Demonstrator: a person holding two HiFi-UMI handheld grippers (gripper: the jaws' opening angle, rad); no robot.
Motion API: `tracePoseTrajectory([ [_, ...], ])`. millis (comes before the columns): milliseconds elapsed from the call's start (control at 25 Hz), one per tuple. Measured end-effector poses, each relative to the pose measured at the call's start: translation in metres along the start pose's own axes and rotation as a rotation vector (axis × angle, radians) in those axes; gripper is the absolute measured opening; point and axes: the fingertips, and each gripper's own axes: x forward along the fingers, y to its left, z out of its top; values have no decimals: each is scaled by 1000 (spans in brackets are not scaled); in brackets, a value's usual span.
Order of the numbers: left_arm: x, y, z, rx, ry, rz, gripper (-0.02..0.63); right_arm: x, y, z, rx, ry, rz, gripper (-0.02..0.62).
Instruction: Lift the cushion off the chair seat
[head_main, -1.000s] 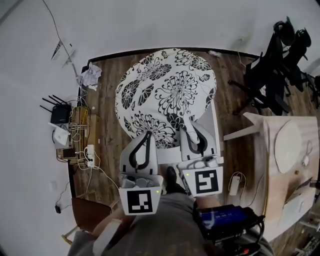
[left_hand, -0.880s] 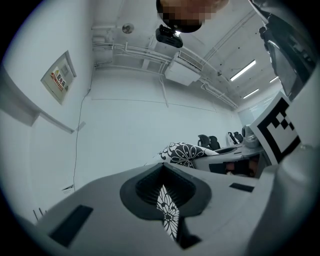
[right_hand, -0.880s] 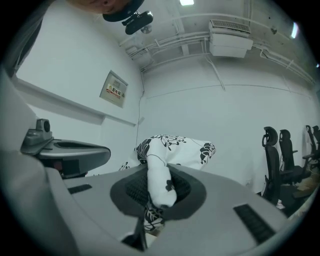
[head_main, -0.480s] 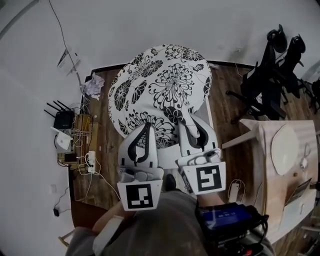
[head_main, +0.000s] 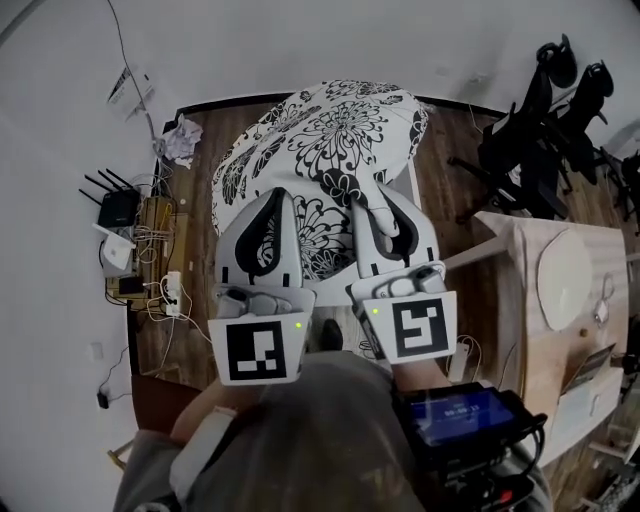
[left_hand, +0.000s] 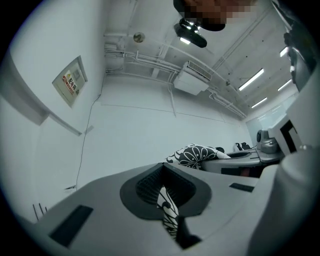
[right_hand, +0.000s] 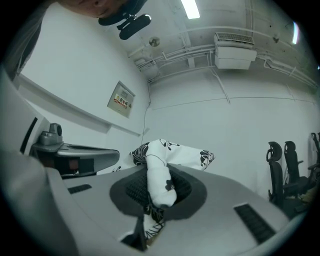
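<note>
The person stands close to the white wall with both hands held side by side in front of the body. The left gripper (head_main: 277, 205) points about level and the right gripper (head_main: 372, 210) dips slightly, their marker cubes facing up. Each has its jaws pressed together on the near edge of the round white cushion with a black flower print (head_main: 320, 150): a thin fold of patterned cloth is pinched in the left gripper's jaws, and a fatter roll of it in the right. The cushion hangs out from them toward the far wall, slanted, over the dark wooden floor (head_main: 200, 330). A thin strip of the white chair (head_main: 413, 188) shows at its right edge, and I cannot tell whether the two touch. To the left, against the wall, sit a black router with antennas (head_main: 118, 207), a tangle of white cables and a power strip (head_main: 165, 290), and a crumpled wad of paper (head_main: 180, 140). To the right are black office chairs (head_main: 545, 130) and a pale wooden bench (head_main: 520, 330) carrying a round white disc (head_main: 565, 270). Near the person's chest is a black device with a blue screen (head_main: 465, 420).
</note>
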Motion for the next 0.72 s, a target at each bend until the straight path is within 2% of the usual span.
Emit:
tracePoseTrajectory([
  [480,-2,-11,11,85,-17,12,6,-1,2,5,-16,-5,31,37],
  [720,-2,-9,9,78,-15,13,6,-1,1,5,-13,-9,30,37],
])
